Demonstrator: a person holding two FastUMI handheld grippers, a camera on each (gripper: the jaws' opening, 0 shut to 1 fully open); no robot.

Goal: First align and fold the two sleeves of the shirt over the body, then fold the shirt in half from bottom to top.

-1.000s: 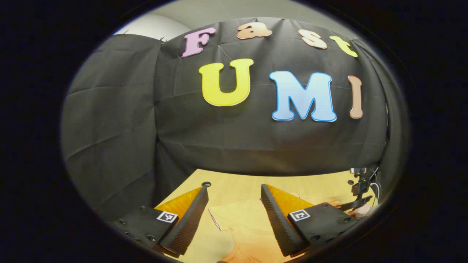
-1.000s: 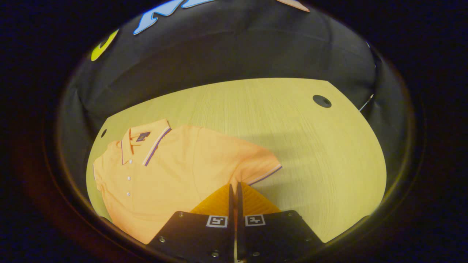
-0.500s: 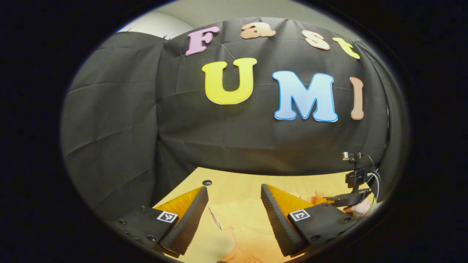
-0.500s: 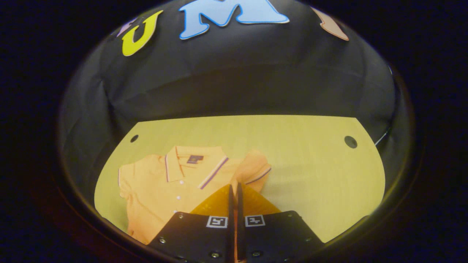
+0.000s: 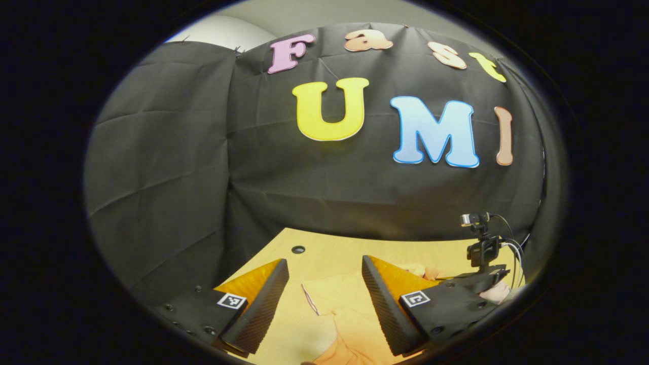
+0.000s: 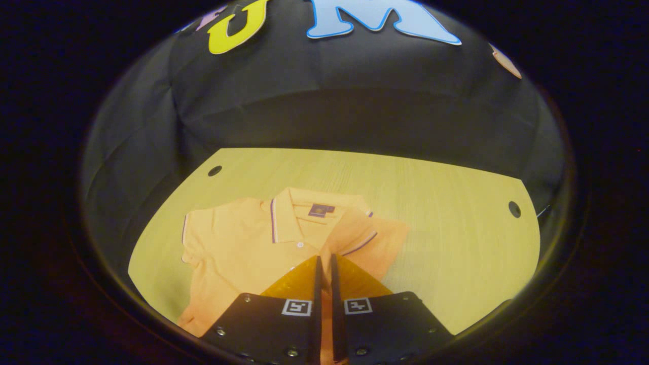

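The shirt [image 6: 243, 253] lies flat on the tabletop [image 6: 446, 243]. The right claw [image 6: 324, 263] pinches the shirt's sleeve [image 6: 362, 238], folded beside the collar. The left claw [image 5: 324, 284] hangs wide open above the shirt, holding nothing.

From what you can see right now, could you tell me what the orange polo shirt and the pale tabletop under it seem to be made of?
The orange polo shirt looks like soft matte knit cloth, probably cotton: it creases and drapes where the right gripper folds its sleeve across. The pale tabletop looks like wood or wood-look laminate, smooth, with fine straight grain lines; which of the two I cannot tell.
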